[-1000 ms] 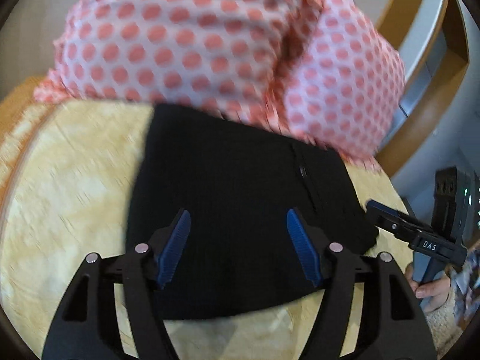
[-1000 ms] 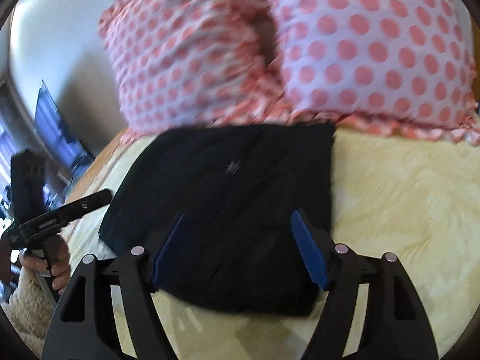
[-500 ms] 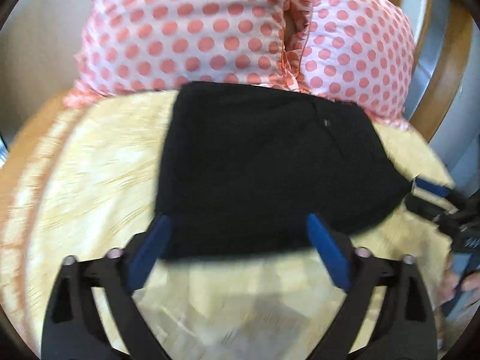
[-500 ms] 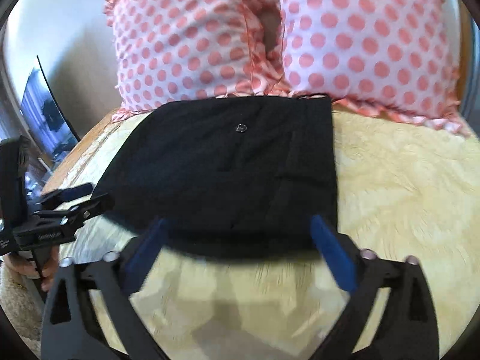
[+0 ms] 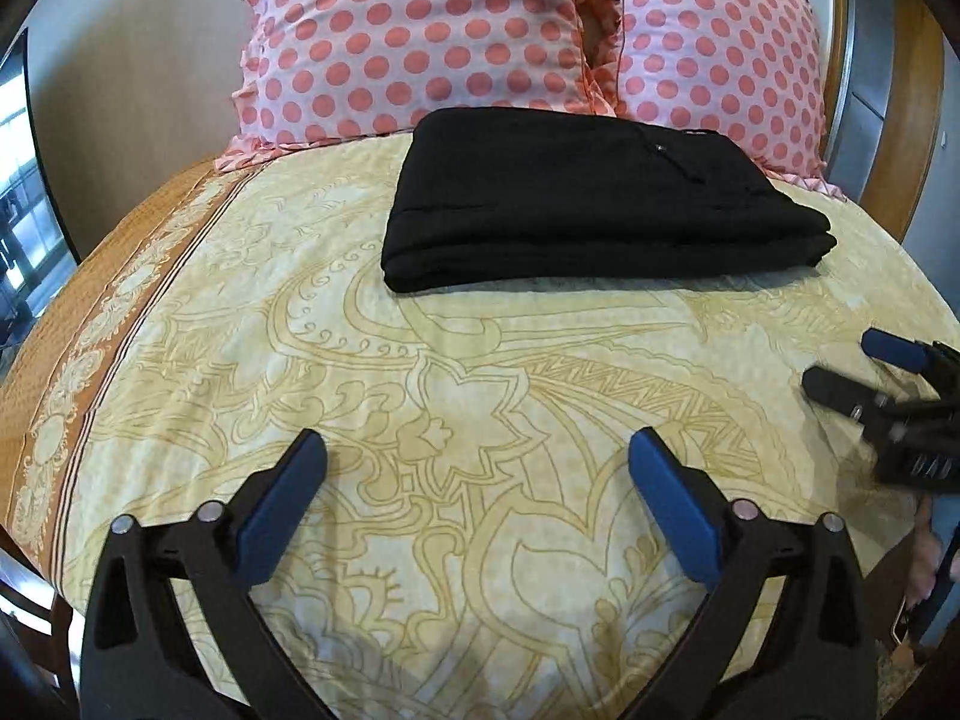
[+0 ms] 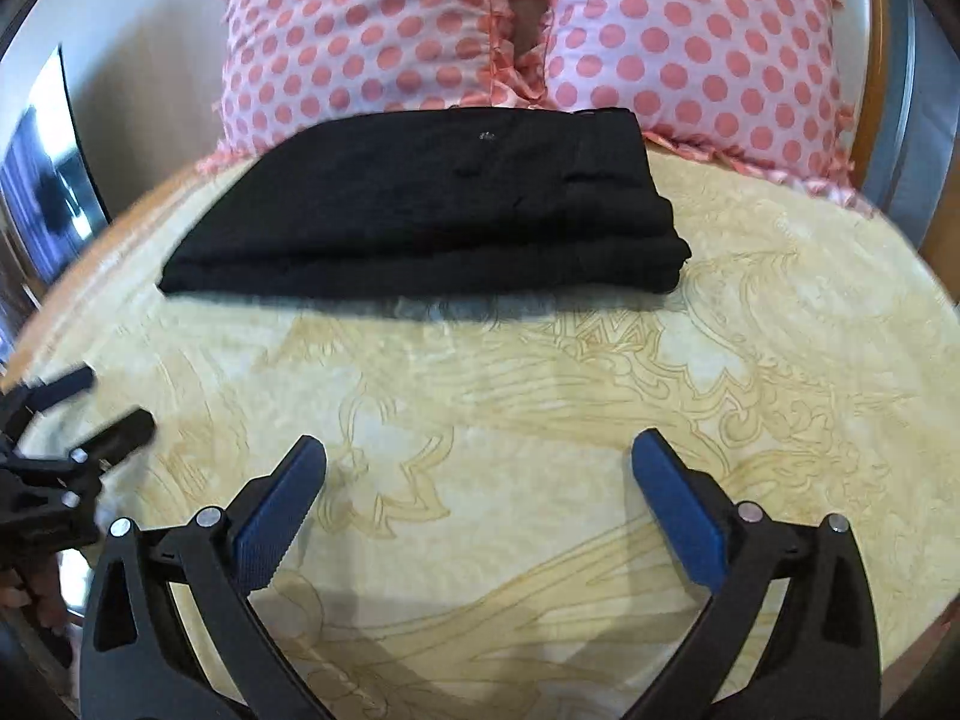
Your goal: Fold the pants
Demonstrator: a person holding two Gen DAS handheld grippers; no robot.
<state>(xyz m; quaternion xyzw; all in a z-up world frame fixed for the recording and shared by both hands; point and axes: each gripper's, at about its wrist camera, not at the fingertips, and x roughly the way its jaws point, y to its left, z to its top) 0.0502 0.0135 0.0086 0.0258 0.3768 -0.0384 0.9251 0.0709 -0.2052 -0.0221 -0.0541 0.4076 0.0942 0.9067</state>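
Note:
The black pants (image 5: 576, 198) lie folded into a flat rectangular stack on the yellow patterned bedsheet (image 5: 420, 396), just in front of the pillows. They also show in the right wrist view (image 6: 444, 210). My left gripper (image 5: 477, 459) is open and empty, hovering over the sheet well short of the pants. My right gripper (image 6: 480, 459) is open and empty too, equally far back. The right gripper shows at the right edge of the left wrist view (image 5: 864, 369), and the left gripper at the left edge of the right wrist view (image 6: 114, 402).
Two pink pillows with red dots (image 5: 420, 36) (image 6: 690, 42) stand against a wooden headboard (image 5: 900, 138) behind the pants. The bed's orange border (image 5: 102, 300) runs along the left edge, with a dark screen (image 6: 36, 180) beyond it.
Both grippers have pulled back from over the pants toward the foot of the bed. The pants stay folded and now lie farther away in both views.

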